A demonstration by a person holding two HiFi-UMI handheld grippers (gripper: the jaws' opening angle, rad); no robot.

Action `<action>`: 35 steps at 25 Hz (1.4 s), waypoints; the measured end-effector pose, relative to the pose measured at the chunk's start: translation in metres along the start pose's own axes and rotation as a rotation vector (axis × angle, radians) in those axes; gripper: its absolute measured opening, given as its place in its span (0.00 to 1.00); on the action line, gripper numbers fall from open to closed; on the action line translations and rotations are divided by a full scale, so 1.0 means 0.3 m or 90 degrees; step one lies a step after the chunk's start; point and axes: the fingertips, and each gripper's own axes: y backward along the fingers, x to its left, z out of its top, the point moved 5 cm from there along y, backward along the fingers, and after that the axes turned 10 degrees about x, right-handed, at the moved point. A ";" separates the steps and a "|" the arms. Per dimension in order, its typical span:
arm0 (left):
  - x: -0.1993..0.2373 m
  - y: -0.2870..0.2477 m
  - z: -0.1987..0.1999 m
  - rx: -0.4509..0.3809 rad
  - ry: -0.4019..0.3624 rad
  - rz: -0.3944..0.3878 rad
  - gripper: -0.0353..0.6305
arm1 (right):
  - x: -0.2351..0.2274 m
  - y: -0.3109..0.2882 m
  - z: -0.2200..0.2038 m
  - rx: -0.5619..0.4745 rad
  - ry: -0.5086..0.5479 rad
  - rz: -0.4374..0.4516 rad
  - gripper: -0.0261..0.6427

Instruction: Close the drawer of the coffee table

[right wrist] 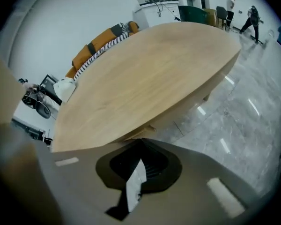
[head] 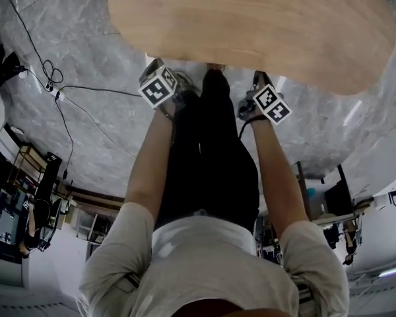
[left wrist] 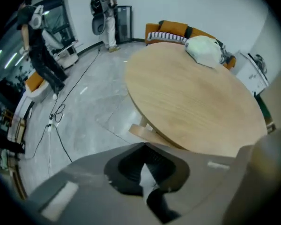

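Observation:
The oval wooden coffee table fills the top of the head view. Both grippers hang at its near edge, pointing steeply down, one on each side of my dark legs. My left gripper is shut with nothing between its jaws. My right gripper is likewise shut and empty. A pale wooden part juts out below the tabletop just beyond the left jaws. A similar piece shows under the tabletop's edge in the right gripper view. I cannot tell whether either is the drawer.
Grey marble floor surrounds the table, with black cables trailing at the left. An orange sofa with a white bundle stands beyond the table. People move about at the far left, and others at the far right.

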 end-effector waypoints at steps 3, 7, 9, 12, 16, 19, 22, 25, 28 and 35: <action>-0.013 0.007 -0.002 0.001 -0.058 -0.045 0.08 | 0.001 0.016 0.007 0.005 0.020 0.005 0.04; -0.035 0.010 0.000 -0.007 -0.134 -0.083 0.08 | 0.038 0.028 0.001 0.006 0.107 0.040 0.04; -0.044 0.020 0.000 -0.009 -0.188 -0.092 0.08 | 0.096 0.024 -0.023 0.014 0.196 0.046 0.05; -0.093 0.077 -0.040 -0.015 -0.269 -0.125 0.08 | 0.182 0.039 -0.062 0.029 0.333 0.045 0.05; -0.137 0.241 -0.116 -0.050 -0.358 -0.176 0.08 | 0.314 0.147 -0.104 -0.004 0.429 0.066 0.05; -0.165 0.407 -0.147 -0.087 -0.406 -0.208 0.08 | 0.411 0.299 -0.101 -0.067 0.505 0.074 0.05; -0.172 0.569 -0.130 -0.137 -0.443 -0.237 0.08 | 0.508 0.491 -0.048 -0.170 0.550 0.068 0.05; -0.147 0.771 -0.079 -0.219 -0.459 -0.231 0.08 | 0.604 0.743 0.008 -0.295 0.555 0.068 0.05; -0.204 1.006 0.014 -0.349 -0.453 -0.254 0.08 | 0.689 1.060 0.113 -0.467 0.527 0.063 0.05; -0.381 1.553 -0.159 -0.561 -0.512 -0.380 0.08 | 0.780 1.668 -0.050 -0.720 0.586 0.083 0.05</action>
